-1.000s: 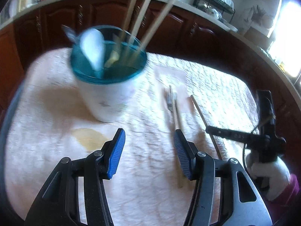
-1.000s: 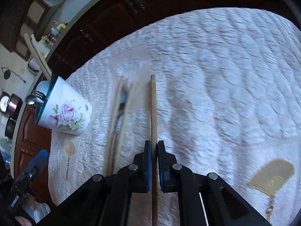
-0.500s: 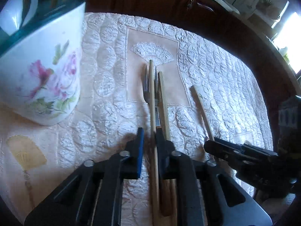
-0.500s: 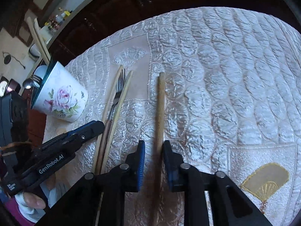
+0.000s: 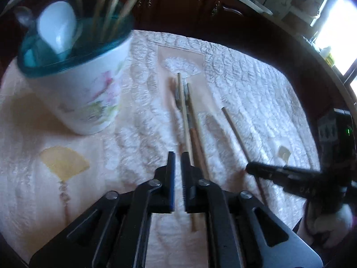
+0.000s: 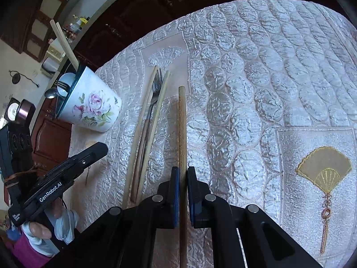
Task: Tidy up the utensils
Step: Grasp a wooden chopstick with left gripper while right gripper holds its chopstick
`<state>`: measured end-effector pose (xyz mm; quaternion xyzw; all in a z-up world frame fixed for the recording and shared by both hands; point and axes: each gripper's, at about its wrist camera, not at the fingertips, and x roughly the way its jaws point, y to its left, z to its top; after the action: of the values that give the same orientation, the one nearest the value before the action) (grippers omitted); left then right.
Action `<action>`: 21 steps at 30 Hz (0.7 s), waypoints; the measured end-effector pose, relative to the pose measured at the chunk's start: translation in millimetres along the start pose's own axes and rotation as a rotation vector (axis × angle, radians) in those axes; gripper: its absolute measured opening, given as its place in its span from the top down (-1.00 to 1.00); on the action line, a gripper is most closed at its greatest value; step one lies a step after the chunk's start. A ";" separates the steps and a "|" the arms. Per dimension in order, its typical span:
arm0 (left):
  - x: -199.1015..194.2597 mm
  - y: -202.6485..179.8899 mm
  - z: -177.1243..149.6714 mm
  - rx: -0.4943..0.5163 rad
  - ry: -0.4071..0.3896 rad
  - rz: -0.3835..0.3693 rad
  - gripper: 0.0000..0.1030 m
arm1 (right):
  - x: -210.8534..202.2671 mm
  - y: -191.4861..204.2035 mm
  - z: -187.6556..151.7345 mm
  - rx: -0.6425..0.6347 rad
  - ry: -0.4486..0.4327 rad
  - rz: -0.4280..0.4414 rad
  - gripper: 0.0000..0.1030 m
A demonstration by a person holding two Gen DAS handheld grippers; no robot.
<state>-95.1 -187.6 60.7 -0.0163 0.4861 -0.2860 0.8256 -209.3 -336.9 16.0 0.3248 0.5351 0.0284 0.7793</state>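
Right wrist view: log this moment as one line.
right hand-held gripper: shut on wooden stick | left hand-held gripper: opening, nothing between pads | fork: on cloth between chopsticks | cup: upright

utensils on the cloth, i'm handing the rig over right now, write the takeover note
Right tongs: shut on the single chopstick, which still lies along the tablecloth.
Left tongs: jaws opening, nothing between them; tips sit just left of the fork and the two chopsticks flanking it.
Floral cup: upright on the cloth, already holding chopsticks, a white spoon and other cutlery.
Left to do: lift the gripped chopstick into the cup, then the fork and its two chopsticks.
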 end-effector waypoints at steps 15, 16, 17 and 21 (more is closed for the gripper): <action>0.2 -0.2 -11.4 0.020 0.040 -0.024 0.92 | -7.8 4.1 -13.4 0.019 0.018 0.058 0.87; -10.0 8.0 -19.4 0.012 0.045 -0.028 0.92 | -6.7 6.4 -16.2 0.015 0.024 0.056 0.87; -17.6 14.9 -26.0 0.004 0.055 -0.024 0.92 | -4.9 8.9 -19.4 0.008 0.033 0.047 0.87; -34.3 31.1 -59.2 0.004 0.105 0.023 0.92 | 7.0 13.4 -27.7 0.012 0.082 0.014 0.87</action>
<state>-141.4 -130.0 47.3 0.0061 0.5285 -0.2781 0.8021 -225.9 -310.4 11.5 0.3318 0.5645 0.0437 0.7546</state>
